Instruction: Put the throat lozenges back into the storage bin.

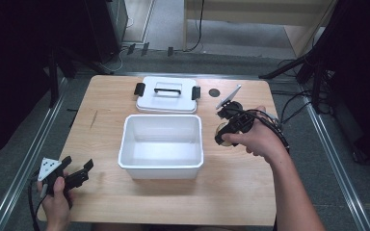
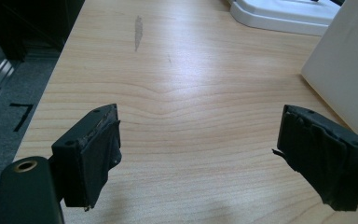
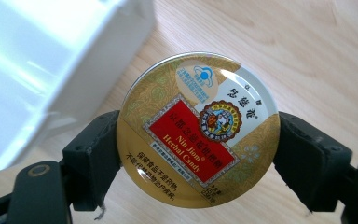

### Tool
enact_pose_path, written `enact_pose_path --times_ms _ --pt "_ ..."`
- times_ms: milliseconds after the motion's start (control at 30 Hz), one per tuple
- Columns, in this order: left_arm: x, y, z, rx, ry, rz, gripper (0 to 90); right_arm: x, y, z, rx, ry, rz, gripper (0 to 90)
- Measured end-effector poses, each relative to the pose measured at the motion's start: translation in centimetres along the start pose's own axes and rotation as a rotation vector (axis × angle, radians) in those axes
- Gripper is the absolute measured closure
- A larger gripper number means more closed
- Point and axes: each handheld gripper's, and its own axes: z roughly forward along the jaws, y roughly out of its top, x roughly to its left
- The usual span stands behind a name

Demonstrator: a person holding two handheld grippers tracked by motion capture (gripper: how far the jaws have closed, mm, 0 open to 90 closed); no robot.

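A round gold candy tin point(image 3: 198, 128) with a red label sits between the two black jaws of my right gripper point(image 3: 198, 154), which press on its left and right edges. In the high view the right gripper point(image 1: 225, 137) is just right of the open white bin point(image 1: 161, 171), with the tin point(image 1: 223, 140) mostly hidden under it. The bin's white lid point(image 1: 166, 103) with a black handle lies flat behind the bin. My left gripper point(image 1: 79, 169) rests near the table's front left corner, jaws wide apart over bare wood point(image 2: 196, 140), holding nothing.
A small dark round spot point(image 1: 214, 92) lies right of the lid. The bin's wall point(image 2: 345, 70) stands to the right of the left gripper. Cables trail off the table's right edge. Metal rails run along both sides of the wooden table point(image 1: 241, 192).
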Motion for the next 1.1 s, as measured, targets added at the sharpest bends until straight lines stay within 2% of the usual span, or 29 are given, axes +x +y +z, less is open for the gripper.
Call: enact_pose_path --times_ms 67,133,167,200,233,267,367,433,533,567,767,1100 --pt "0.0 0.0 0.0 0.0 0.0 0.002 13.9 0.5 0.2 -0.5 -0.025 0.013 -0.064 20.6" --pt "0.0 0.0 0.0 -0.002 -0.001 -0.001 13.9 1.3 0.2 -0.7 -0.045 0.021 -0.166 20.6" --pt "0.0 0.0 0.0 -0.002 -0.001 -0.001 13.9 1.3 0.2 -0.7 -0.045 0.021 -0.166 20.6" --pt "0.0 0.0 0.0 -0.003 -0.002 -0.003 13.9 1.7 0.1 -0.9 -0.057 0.021 -0.23 20.6" --pt "0.0 0.0 0.0 -0.002 -0.002 -0.005 13.9 2.6 -0.1 -1.1 -0.077 0.014 -0.37 20.6" --pt "0.0 0.0 0.0 -0.003 -0.004 -0.005 13.9 2.8 -0.2 -1.2 -0.085 0.012 -0.415 20.6" --pt "0.1 0.0 0.0 -0.002 -0.004 -0.006 13.9 3.4 -0.5 -1.4 -0.115 0.006 -0.591 20.6" --pt "0.1 0.0 0.0 -0.001 -0.004 -0.006 13.9 3.7 -0.7 -1.6 -0.117 0.023 -0.664 20.6" --pt "0.1 0.0 0.0 -0.003 -0.006 -0.007 13.9 4.0 -0.6 -1.6 -0.116 0.034 -0.701 20.6" --pt "0.0 0.0 0.0 0.0 -0.006 -0.006 13.9 4.3 -0.3 -1.6 -0.113 0.034 -0.74 20.6" --pt "0.1 0.0 0.0 0.0 -0.008 -0.006 13.9 5.1 0.5 -1.6 -0.114 0.036 -0.754 20.6" --pt "0.1 0.0 0.1 0.001 -0.01 -0.007 13.9 7.1 2.7 -1.2 -0.114 0.049 -0.785 20.6"
